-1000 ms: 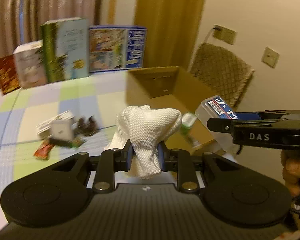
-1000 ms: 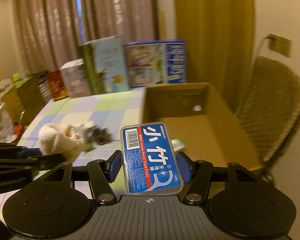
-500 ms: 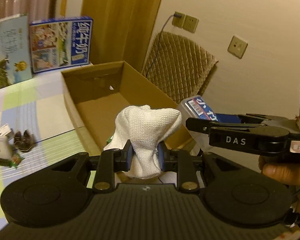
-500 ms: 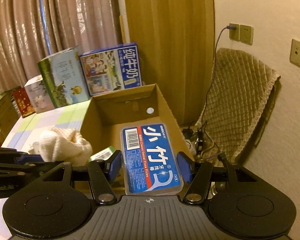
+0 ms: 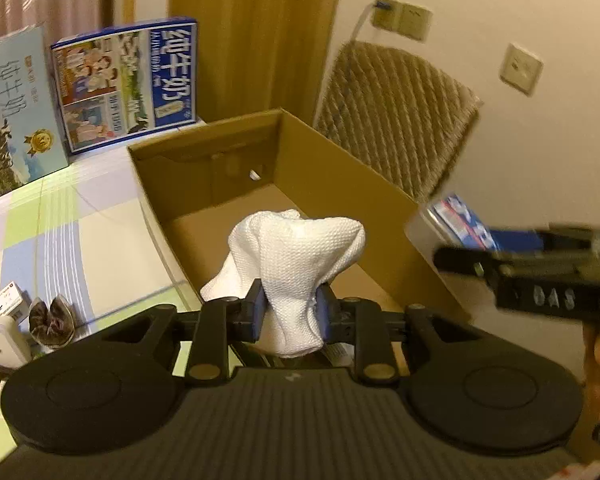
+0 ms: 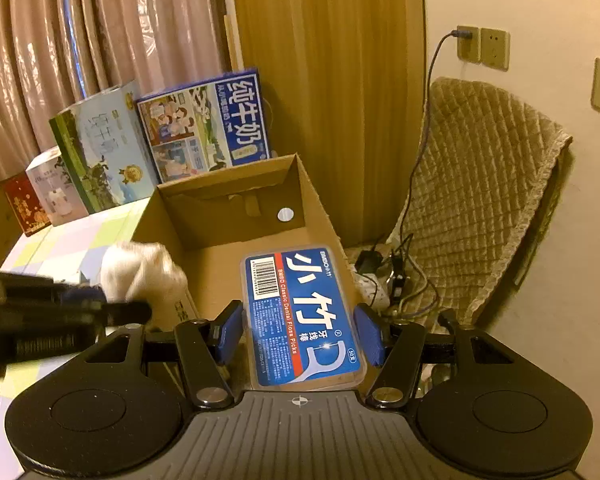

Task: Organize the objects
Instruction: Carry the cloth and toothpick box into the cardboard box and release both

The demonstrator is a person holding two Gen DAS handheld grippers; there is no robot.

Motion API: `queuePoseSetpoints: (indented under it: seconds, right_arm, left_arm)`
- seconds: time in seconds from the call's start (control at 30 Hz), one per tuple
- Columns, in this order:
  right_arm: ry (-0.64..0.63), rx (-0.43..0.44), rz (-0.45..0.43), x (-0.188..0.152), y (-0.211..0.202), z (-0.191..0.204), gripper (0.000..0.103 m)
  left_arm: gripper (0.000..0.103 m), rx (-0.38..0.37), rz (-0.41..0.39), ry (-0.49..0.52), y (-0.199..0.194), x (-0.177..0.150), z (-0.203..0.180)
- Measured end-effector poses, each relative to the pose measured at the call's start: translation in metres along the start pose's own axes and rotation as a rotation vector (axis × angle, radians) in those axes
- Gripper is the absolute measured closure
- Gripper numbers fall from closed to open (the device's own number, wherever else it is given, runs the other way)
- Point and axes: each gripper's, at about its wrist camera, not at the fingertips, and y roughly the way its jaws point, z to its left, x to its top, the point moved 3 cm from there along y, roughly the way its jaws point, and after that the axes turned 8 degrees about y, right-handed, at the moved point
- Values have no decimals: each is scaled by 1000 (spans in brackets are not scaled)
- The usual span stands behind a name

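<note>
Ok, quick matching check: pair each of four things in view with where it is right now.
Things:
1. white cloth
2. floss pick box
3. cardboard box
4. blue milk carton

Places:
a. standing upright behind the cardboard box
b. in the right tongs
c. open on the table, by the chair
d. in the left tongs

Pairs: 1-d, 2-b, 3-c, 4-a

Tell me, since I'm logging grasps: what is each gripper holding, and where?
Left gripper: white cloth, pinched at its lower bunched part. Right gripper: floss pick box, clamped across its long sides.
</note>
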Motion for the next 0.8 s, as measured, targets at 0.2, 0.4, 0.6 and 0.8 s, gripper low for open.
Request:
queuePoseSetpoints:
  seconds: [0.2,0.4,0.6,0.8]
  right_arm:
    - [-1,9,15,6,21,6,46]
    - [2,6,26,10,39,10,46]
    - [16,-4,11,13,51,7,33]
    - [38,13,-4,9,30,5,28]
  left_arm:
    - [79,24,-39,-43,-1,11,23]
    - [77,19,-64,-77,-12,10,31]
    - [75,19,-63,-104,-22,0,32]
    - [71,24,-57,-145,-39,-16,32]
